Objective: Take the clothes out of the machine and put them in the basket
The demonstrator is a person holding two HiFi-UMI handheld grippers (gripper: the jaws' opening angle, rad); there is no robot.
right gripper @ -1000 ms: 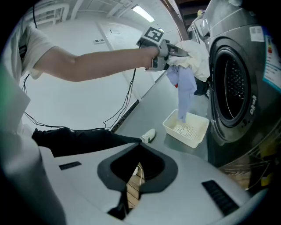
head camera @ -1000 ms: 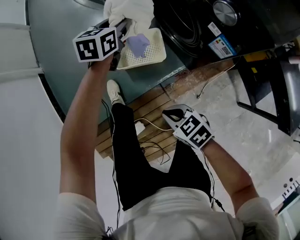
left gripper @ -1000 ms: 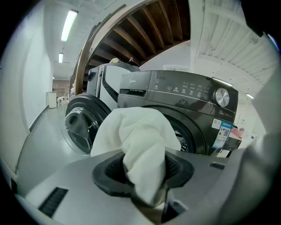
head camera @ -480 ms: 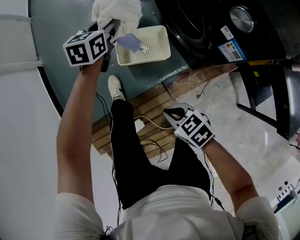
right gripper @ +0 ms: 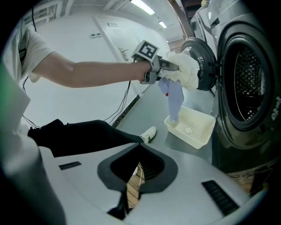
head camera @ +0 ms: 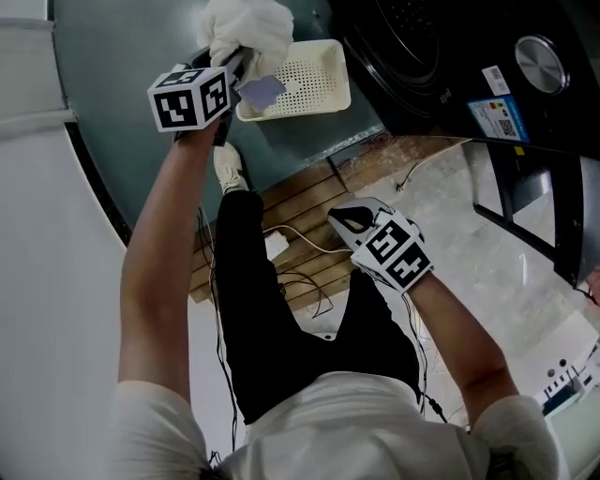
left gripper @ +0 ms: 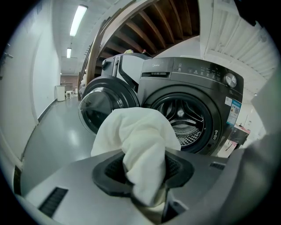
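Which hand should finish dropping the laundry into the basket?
Left: the left gripper clamps the white cloth above the basket, at its edge; the right gripper is empty, well back from it.

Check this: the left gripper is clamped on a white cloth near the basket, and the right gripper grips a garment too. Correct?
No. The right gripper is empty, as the right gripper view shows. The left gripper is clamped on the white cloth near the basket.
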